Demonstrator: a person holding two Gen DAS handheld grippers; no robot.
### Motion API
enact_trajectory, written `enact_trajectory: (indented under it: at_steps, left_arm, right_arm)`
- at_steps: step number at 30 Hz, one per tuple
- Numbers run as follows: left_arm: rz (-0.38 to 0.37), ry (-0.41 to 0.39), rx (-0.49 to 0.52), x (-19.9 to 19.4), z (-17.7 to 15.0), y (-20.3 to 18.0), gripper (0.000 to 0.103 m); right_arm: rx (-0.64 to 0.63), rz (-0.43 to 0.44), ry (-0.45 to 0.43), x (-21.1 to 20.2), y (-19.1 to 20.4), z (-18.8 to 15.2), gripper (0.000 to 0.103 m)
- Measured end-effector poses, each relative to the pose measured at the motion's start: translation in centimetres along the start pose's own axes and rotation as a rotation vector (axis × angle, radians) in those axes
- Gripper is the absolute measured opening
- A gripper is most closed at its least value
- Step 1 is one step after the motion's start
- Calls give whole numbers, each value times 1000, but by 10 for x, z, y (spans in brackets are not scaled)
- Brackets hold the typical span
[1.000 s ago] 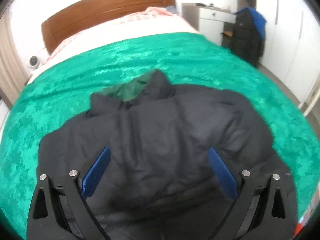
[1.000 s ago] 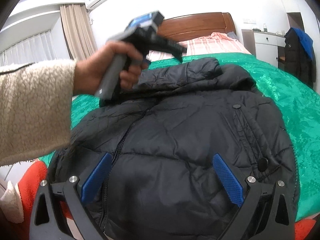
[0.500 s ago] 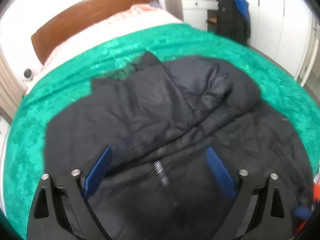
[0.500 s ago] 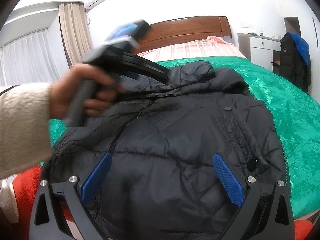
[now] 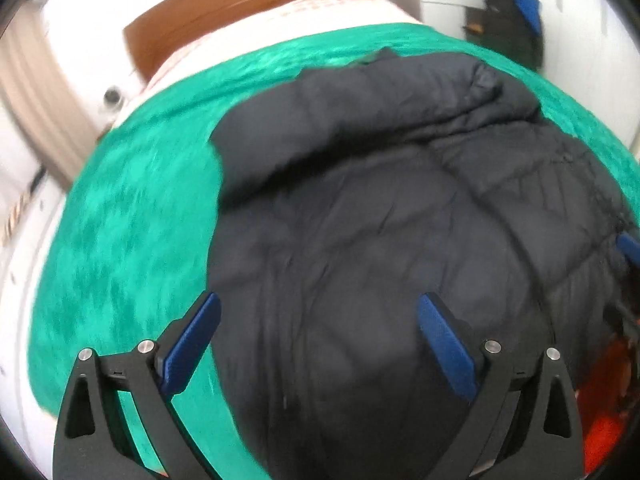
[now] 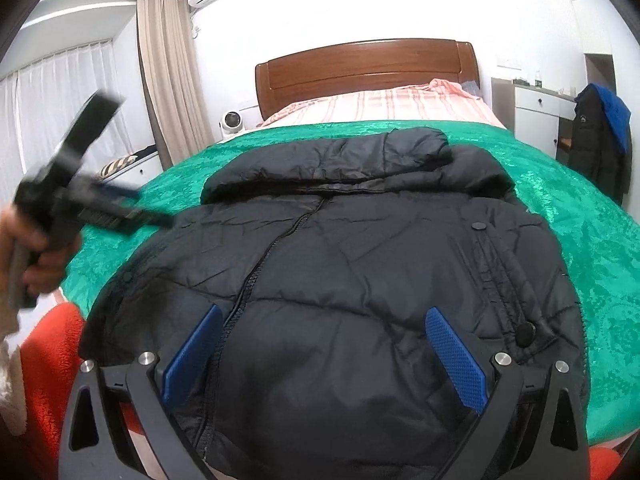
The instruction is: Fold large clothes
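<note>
While one black puffer jacket (image 6: 360, 280) lies front-up on the green bedspread (image 6: 600, 240), collar far and hem near, its long axis runs away from both grippers. The right gripper (image 6: 324, 356) hovers over the near hem, jaws spread, holding nothing. The left gripper (image 5: 318, 344), also spread and empty, hangs over the jacket's left edge. Two grippers, one jacket.

left tool (image 6: 80, 204) motion-blurred, jacket (image 6: 340, 280) hem cut off by bottom edge
</note>
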State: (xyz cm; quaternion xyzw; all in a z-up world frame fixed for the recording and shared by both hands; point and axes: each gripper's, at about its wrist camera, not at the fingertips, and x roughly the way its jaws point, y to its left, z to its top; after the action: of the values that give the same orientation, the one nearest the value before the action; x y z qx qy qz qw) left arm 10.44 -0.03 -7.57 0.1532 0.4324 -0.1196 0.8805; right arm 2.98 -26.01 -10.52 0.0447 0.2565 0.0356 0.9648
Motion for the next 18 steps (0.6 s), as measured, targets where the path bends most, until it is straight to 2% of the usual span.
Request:
enact_trajectory:
  at_steps: [4,8,10,12,14,18]
  left_arm:
    - [-39,32,-171,-2,-36,33,99]
    - [2,76,-284,-2,-68,69,99]
    - [-16,86,-340,-4,-84,89,99]
    - [-77,103,-389,-3,-100,103,99]
    - [-149,132,-427,4,-111,111,99]
    - [-340,206,-468,25,-125,106,99]
  right_arm:
    - [59,-25,9,-4,-12,0,100]
    - [198,-64,-12,-30,-51,12,100]
    - [236,-110,-29,-47,-72,18,100]
    - [279,-145,-15,-62,-101,22,100]
    - [313,-134,71,-69,-132,22,100]
    - [366,-29,239,-63,-167,12,100]
